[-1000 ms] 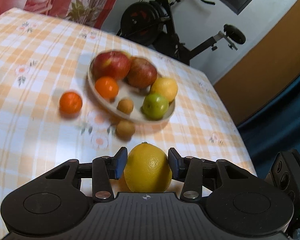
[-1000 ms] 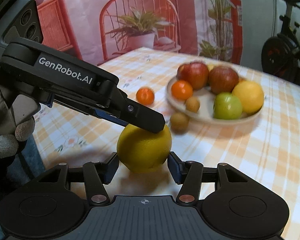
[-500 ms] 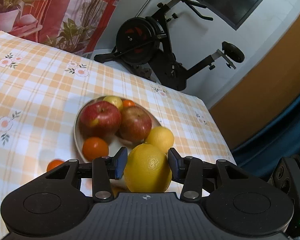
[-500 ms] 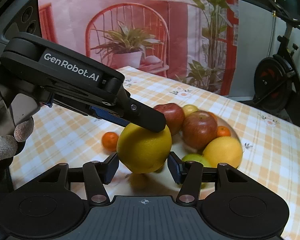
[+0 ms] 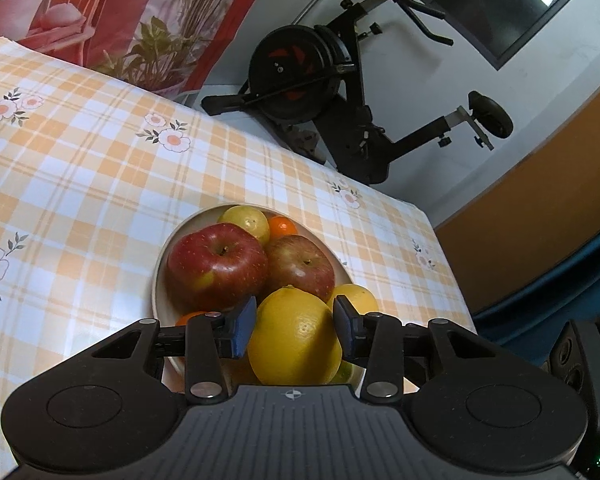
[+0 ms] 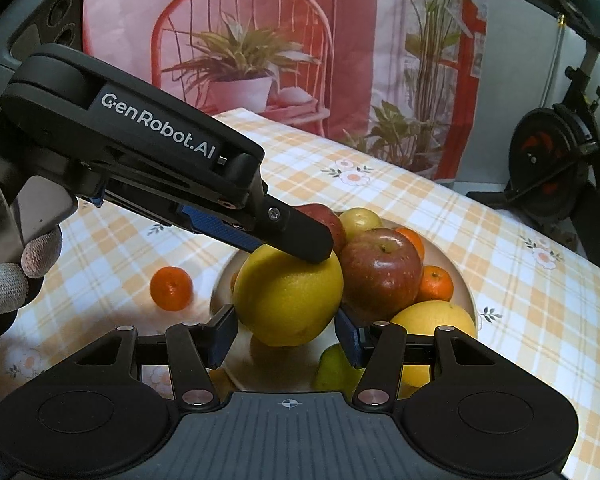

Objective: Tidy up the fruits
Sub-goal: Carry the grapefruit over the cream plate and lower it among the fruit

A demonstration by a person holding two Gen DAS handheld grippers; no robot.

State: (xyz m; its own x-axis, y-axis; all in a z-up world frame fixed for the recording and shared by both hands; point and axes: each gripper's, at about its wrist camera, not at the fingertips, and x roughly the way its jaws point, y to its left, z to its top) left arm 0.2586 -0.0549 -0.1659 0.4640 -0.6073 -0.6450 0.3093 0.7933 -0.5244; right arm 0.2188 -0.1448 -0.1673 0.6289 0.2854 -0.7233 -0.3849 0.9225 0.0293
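Yellow lemon (image 5: pixel 295 340) gripped in left claw (image 5: pixel 295 326), right claw (image 6: pixel 285 334) spread wide, empty.

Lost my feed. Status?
Left gripper shut on lemon, over plate. Right gripper open, alongside. Apples crowd the plate.

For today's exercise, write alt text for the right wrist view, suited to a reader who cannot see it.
The left gripper holds a large yellow citrus fruit above a plate of apples, tangerines and yellow fruit on a checked tablecloth. The right gripper frames it, open. One tangerine lies beside the plate.
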